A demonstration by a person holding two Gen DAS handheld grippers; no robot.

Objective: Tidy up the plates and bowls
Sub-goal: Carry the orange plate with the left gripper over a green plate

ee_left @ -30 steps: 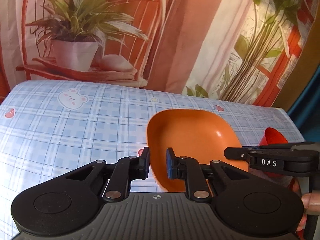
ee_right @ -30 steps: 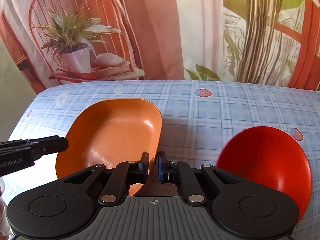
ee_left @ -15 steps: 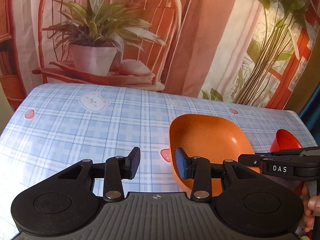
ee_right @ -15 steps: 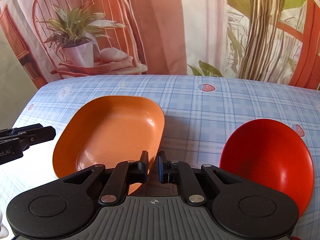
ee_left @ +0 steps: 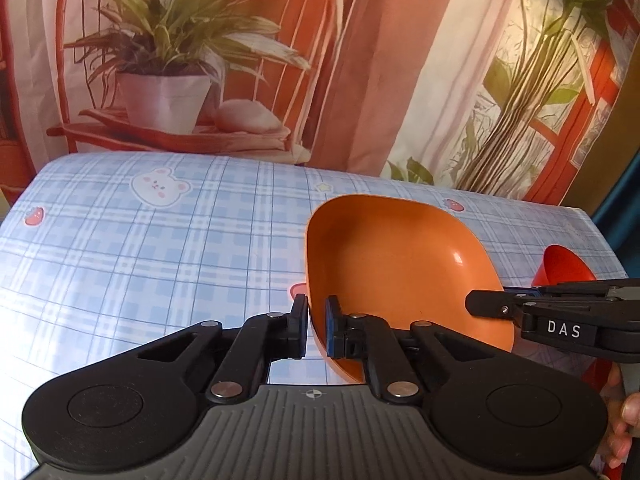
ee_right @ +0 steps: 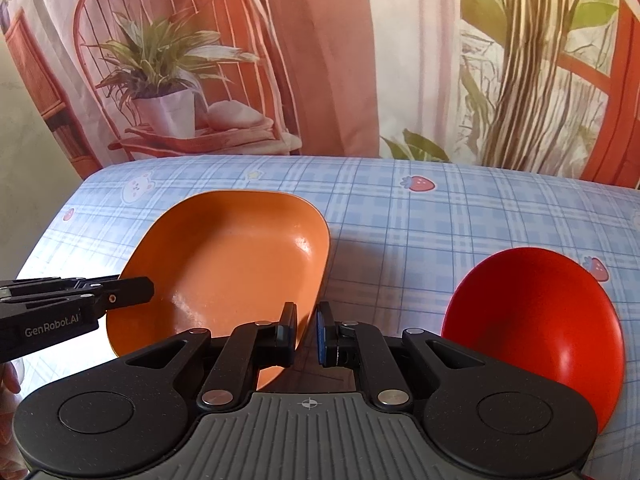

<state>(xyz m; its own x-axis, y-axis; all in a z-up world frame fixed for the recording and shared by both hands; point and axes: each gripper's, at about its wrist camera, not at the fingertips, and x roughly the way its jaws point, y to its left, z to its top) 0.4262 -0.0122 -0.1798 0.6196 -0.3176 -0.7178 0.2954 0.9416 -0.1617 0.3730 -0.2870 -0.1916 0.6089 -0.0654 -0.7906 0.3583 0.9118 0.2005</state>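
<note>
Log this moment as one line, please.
left gripper: shut on orange dish rim | right gripper: shut beside dish, grip unclear | red bowl: untouched

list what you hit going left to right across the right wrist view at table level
left gripper coming in from the left edge → orange dish → right gripper → red bowl

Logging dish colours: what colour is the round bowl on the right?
Red, glossy. The round bowl shows best in the right wrist view.

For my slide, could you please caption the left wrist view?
Left gripper clamps the orange dish rim on a plaid tablecloth.
</note>
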